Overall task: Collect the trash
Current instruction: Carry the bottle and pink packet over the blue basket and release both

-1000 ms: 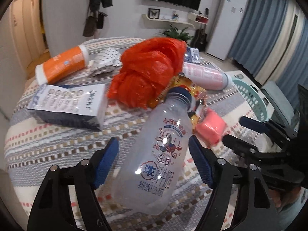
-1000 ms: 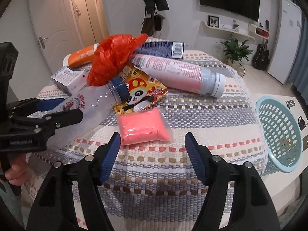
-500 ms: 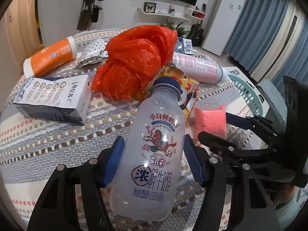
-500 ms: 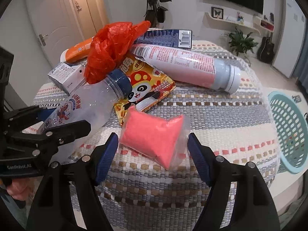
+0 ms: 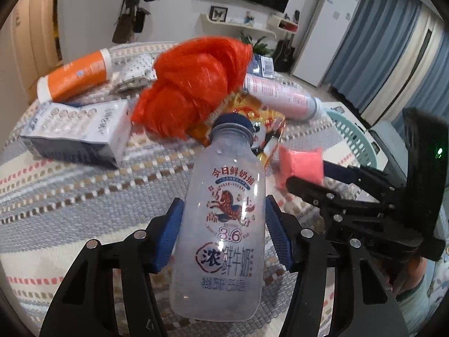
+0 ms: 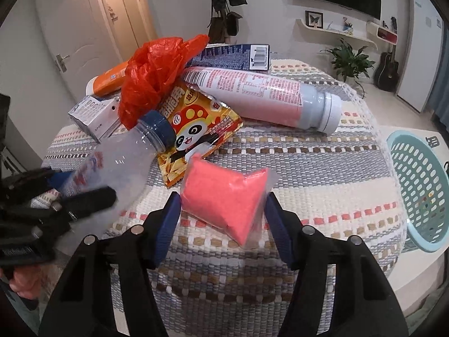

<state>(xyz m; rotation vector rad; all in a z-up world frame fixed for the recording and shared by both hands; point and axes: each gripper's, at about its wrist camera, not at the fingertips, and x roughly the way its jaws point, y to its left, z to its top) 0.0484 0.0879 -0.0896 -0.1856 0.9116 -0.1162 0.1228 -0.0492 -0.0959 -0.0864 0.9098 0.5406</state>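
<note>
- Two black grippers with blue pads are working over one round table under a striped woven cloth [image 6: 322, 168].
- The left gripper [image 5: 223, 234] has just been closing its jaws and is now clamping one clear plastic milk bottle with a dark blue cap [image 5: 224, 210]; both pads are pressing the bottle's sides, and the cap is pointing toward twelve o'clock in the left wrist view.
- The right gripper [image 6: 220, 226] has just been closing too; its pads are squeezing one pink packet in clear wrap [image 6: 224, 196], with one pad at nine o'clock of the packet and the other at three.
- Still lying on the cloth, I am counting one crumpled orange plastic bag [image 6: 157, 75], one yellow panda snack wrapper [image 6: 196, 129], one long pink-and-grey tube bottle [image 6: 266, 95], one orange-and-white bottle [image 5: 75, 78], one white-and-navy carton [image 5: 78, 132], one dark blue box with a barcode [image 6: 233, 59] and one silvery dotted foil pouch [image 5: 134, 71].
- One pale teal perforated plastic basket [image 6: 418, 188] is standing off the table's edge at three o'clock in the right wrist view.
</note>
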